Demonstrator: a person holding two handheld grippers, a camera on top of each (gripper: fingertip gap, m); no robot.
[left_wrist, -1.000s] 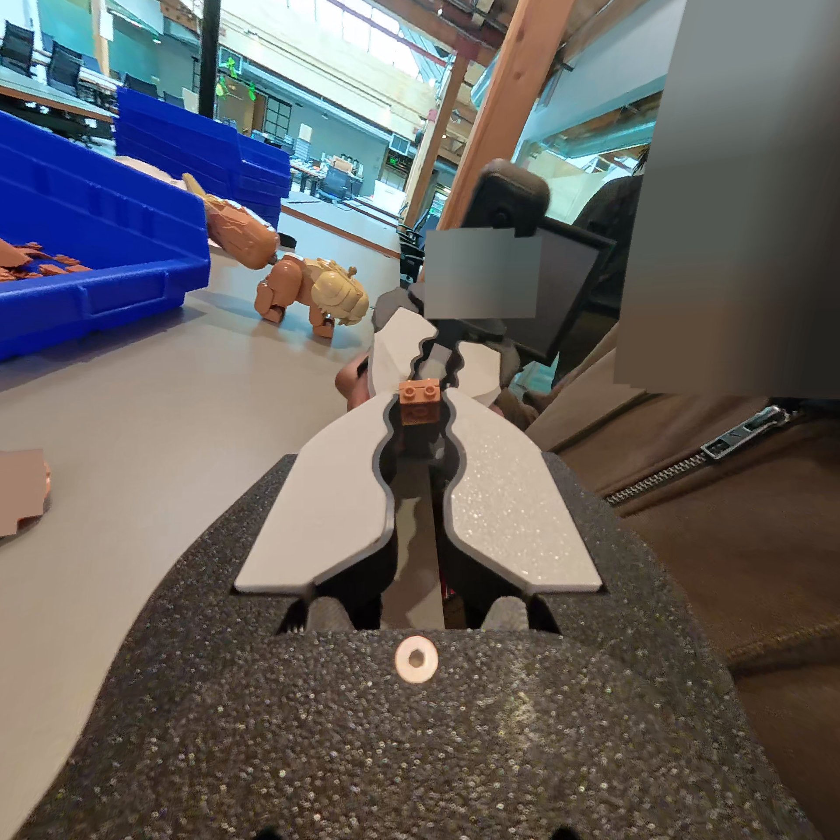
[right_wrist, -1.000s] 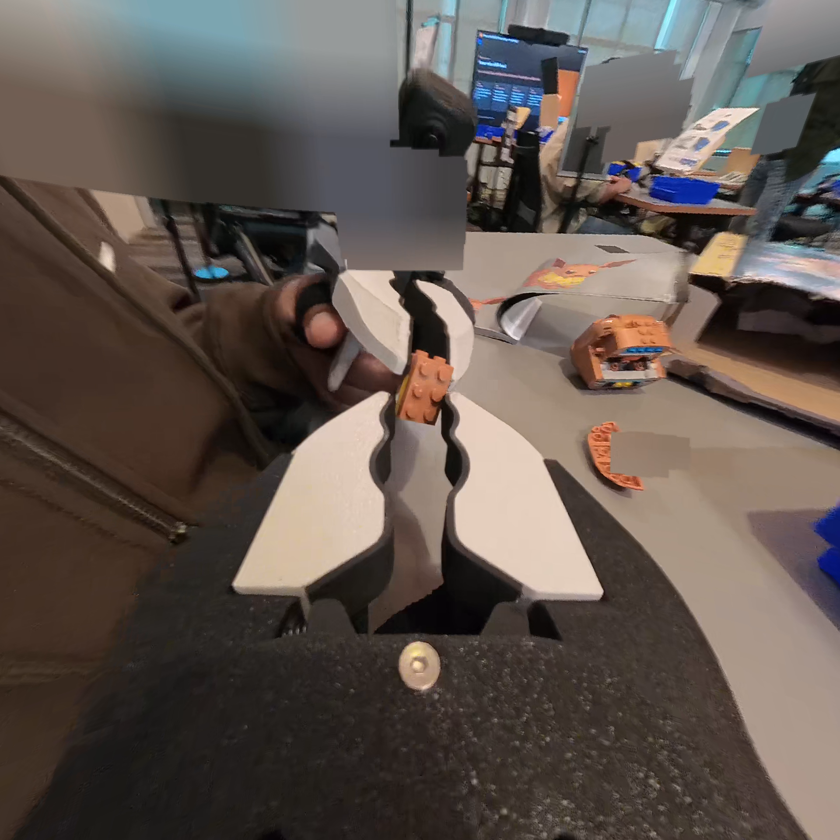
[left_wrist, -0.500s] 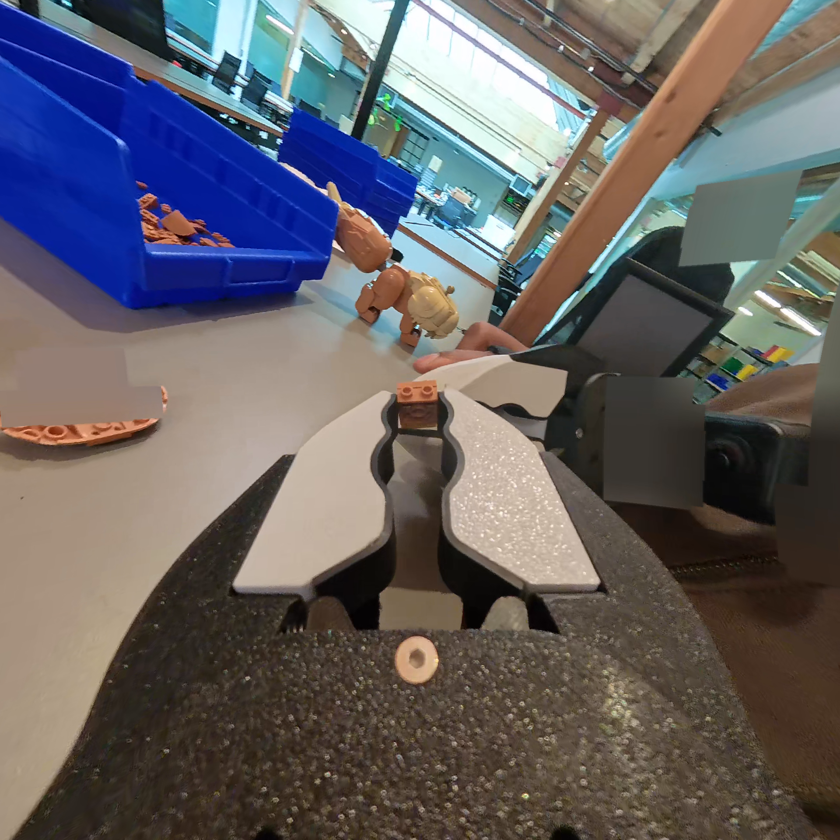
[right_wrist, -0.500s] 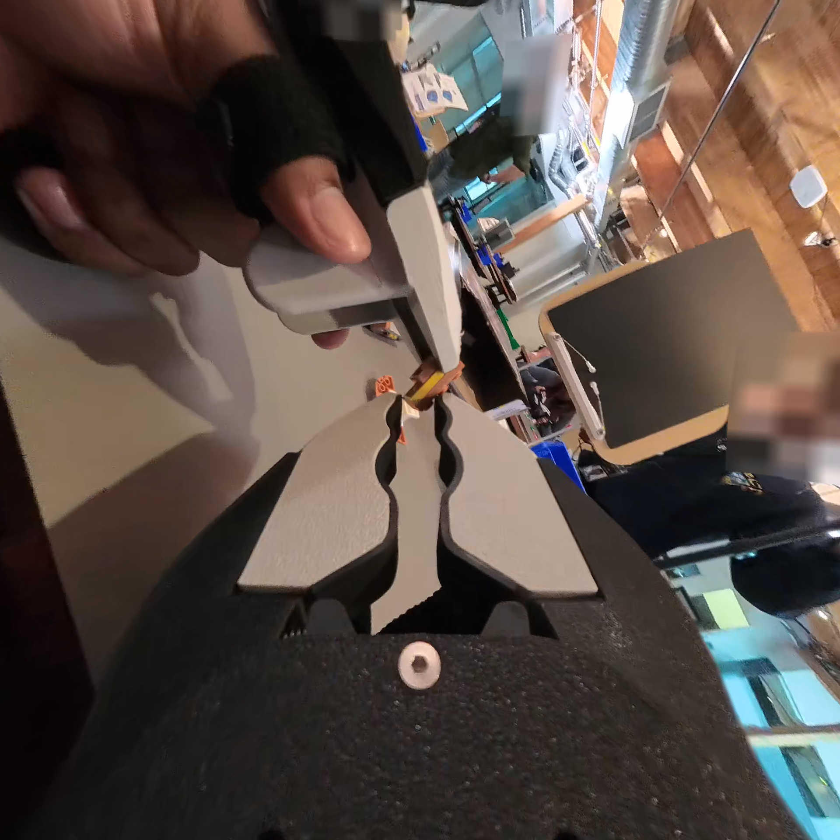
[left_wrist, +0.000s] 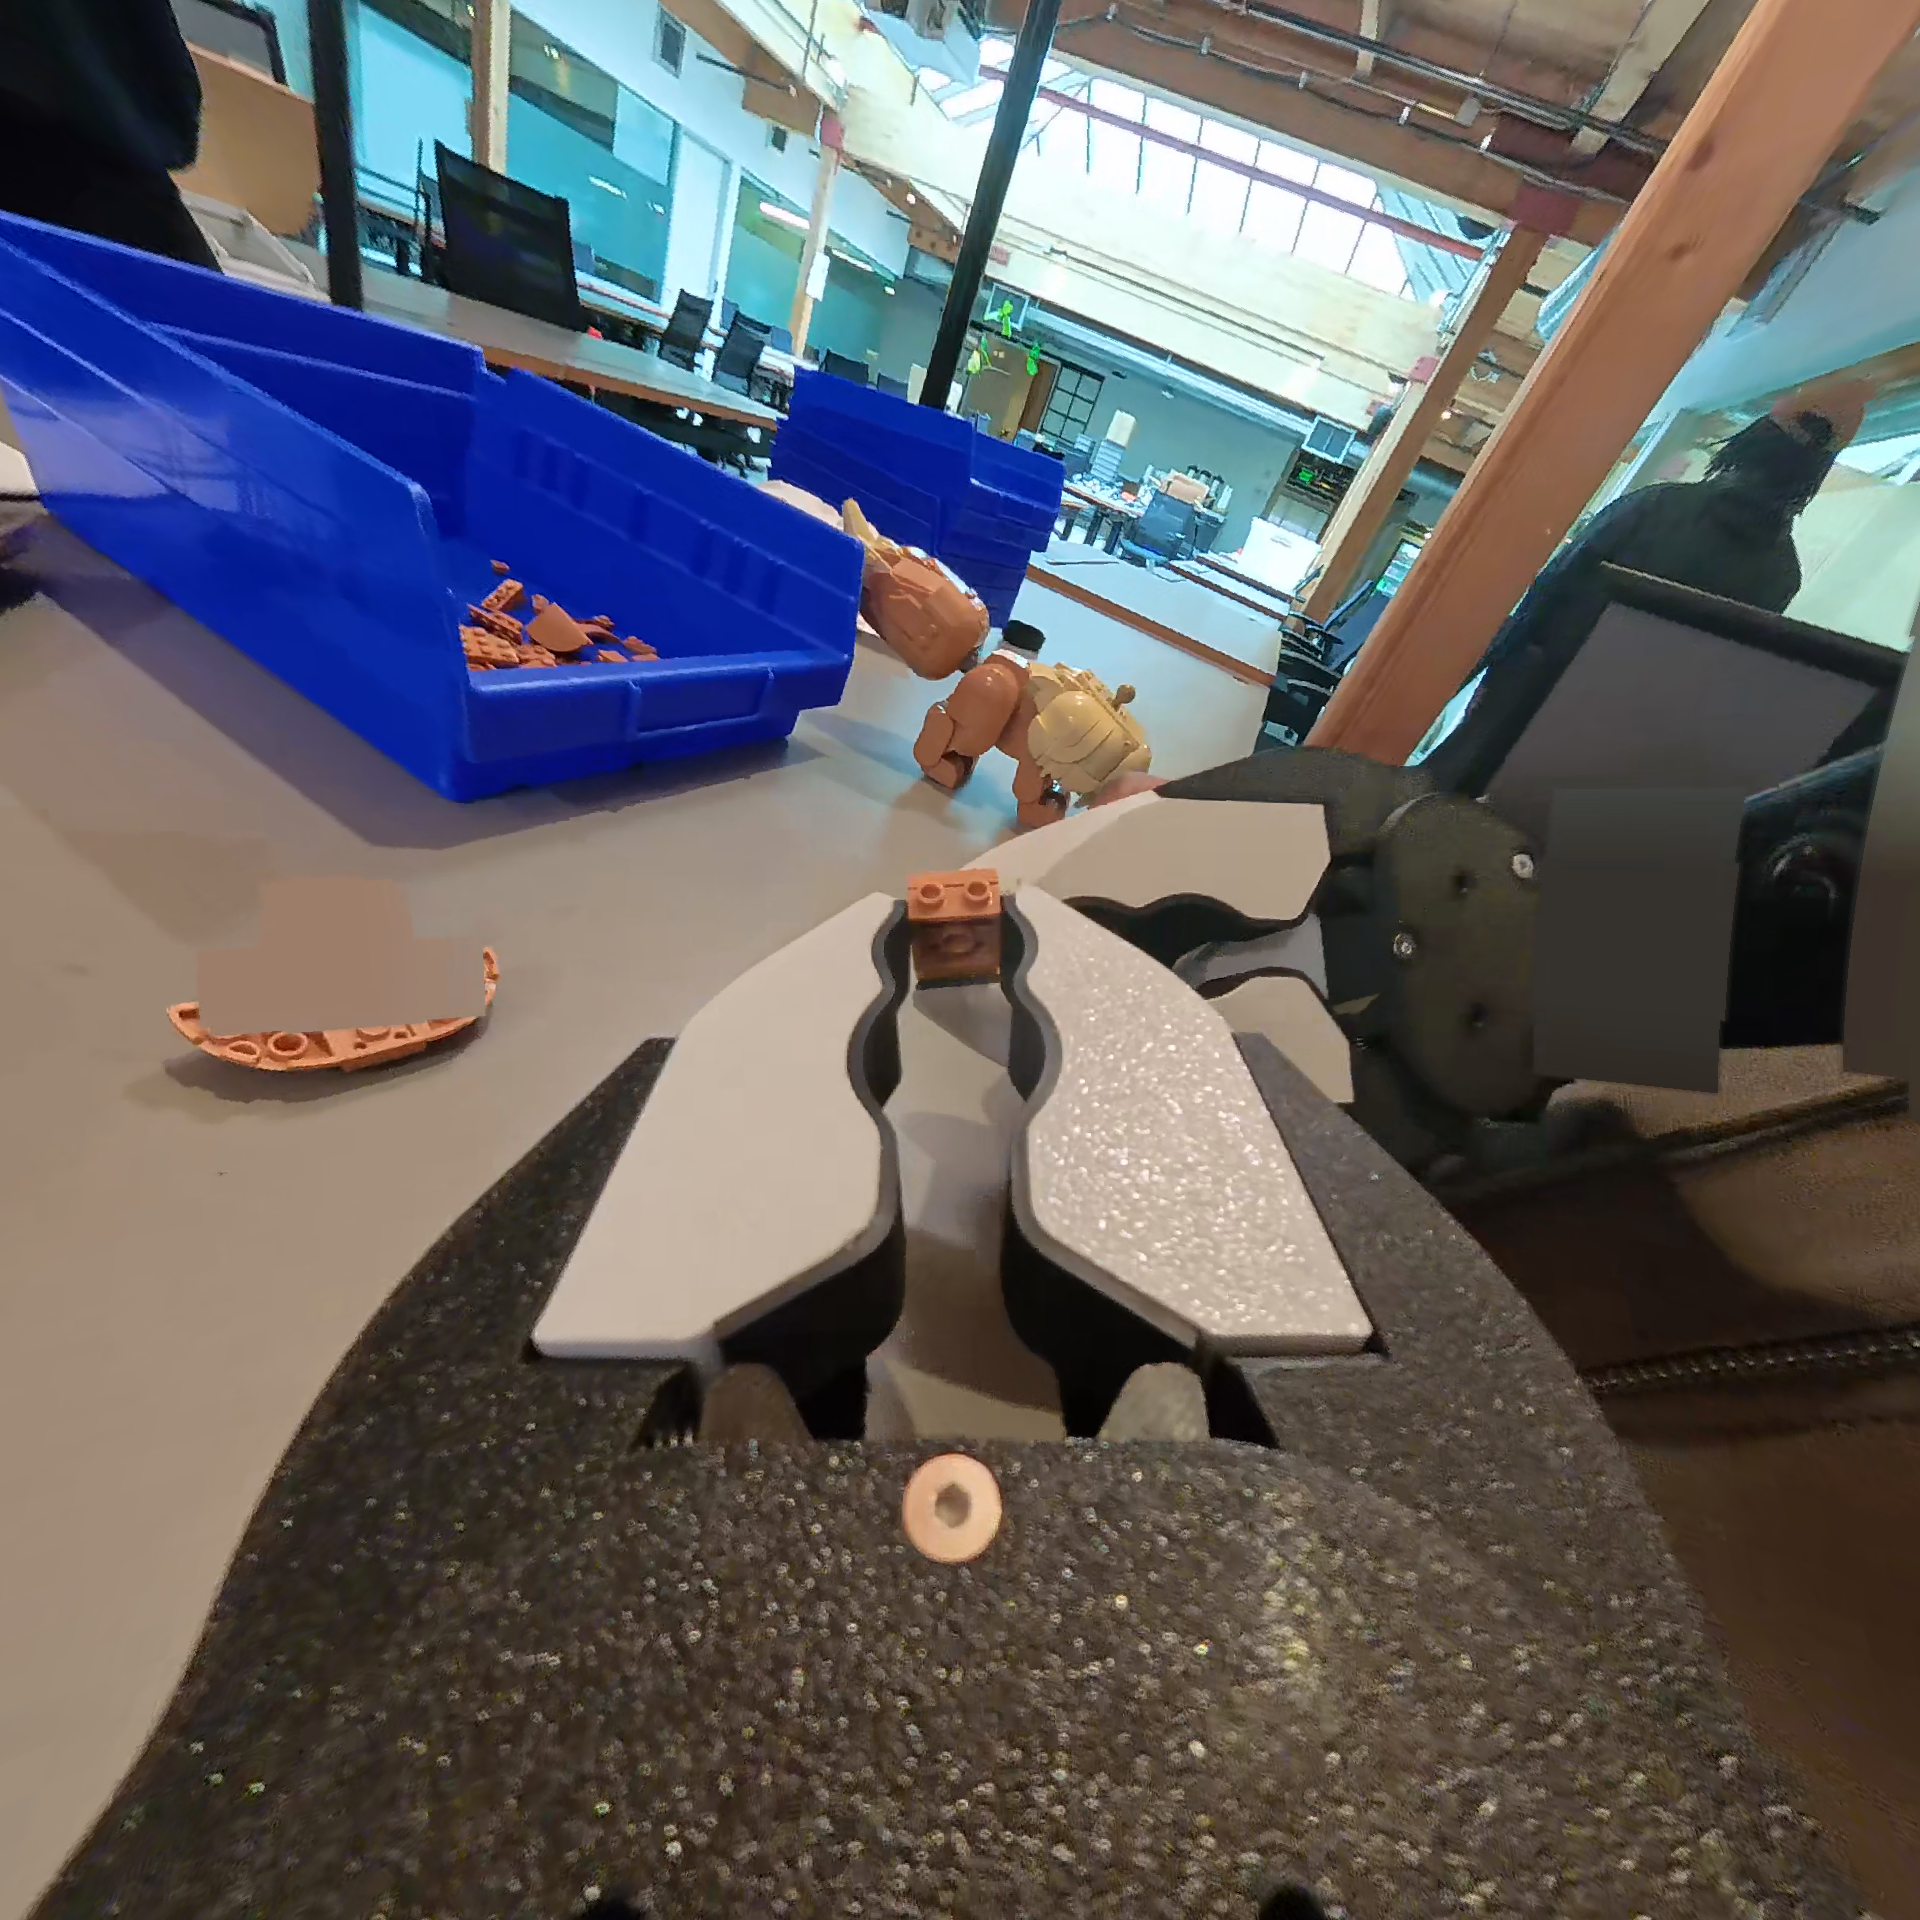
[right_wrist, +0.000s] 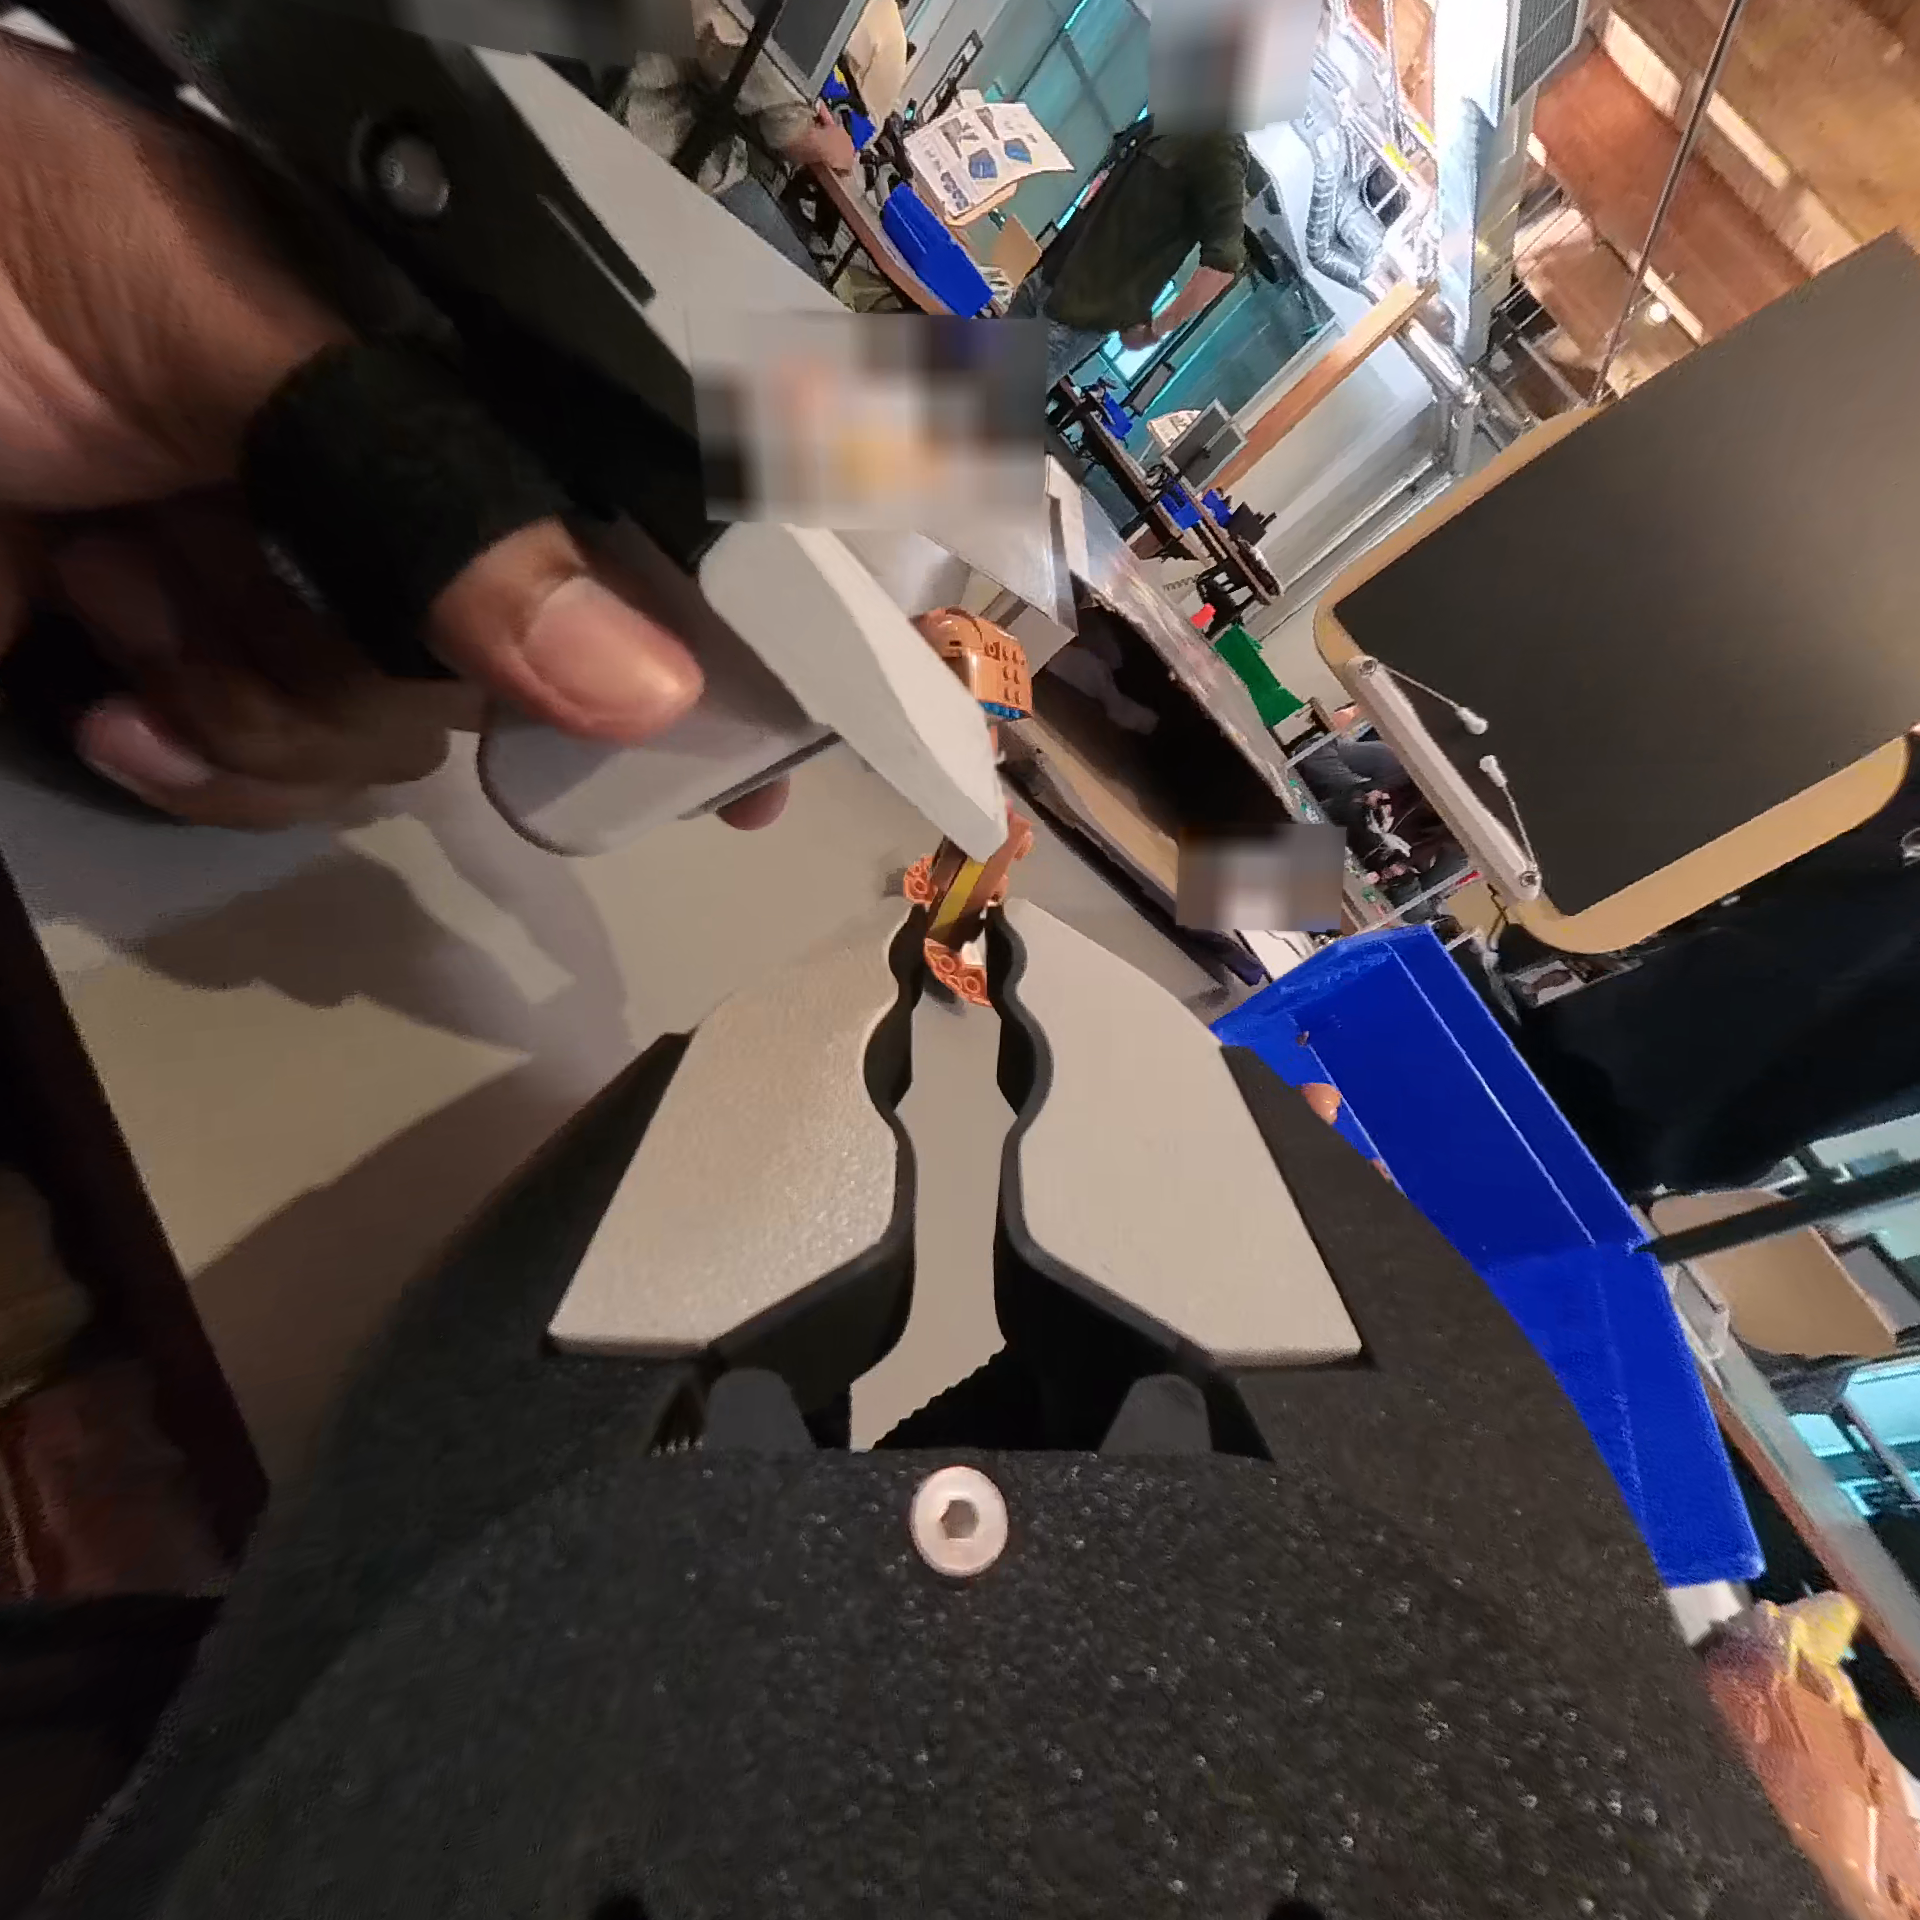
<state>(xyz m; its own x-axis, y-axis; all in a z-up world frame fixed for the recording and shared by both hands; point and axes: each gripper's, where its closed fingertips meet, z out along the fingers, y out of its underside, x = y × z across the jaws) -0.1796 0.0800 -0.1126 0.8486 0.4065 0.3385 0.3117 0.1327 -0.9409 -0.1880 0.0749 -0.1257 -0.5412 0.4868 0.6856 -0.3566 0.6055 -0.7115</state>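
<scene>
At the grey table's (left_wrist: 312, 1195) near edge, the left gripper (left_wrist: 954, 920) is pinching a small brown brick (left_wrist: 954, 909) at its very tips, studs up, so the piece stands proud. From three o'clock the right gripper (right_wrist: 954, 951) is meeting it tip to tip, its fingers closing on an orange plate (right_wrist: 954, 961) held edge-on, touching the brick. At eleven o'clock a blue bin (left_wrist: 644, 582) is holding loose brown pieces; at twelve a tan toy figure (left_wrist: 1039, 727) is standing, at nine a curved orange piece (left_wrist: 312, 1044) is lying flat.
</scene>
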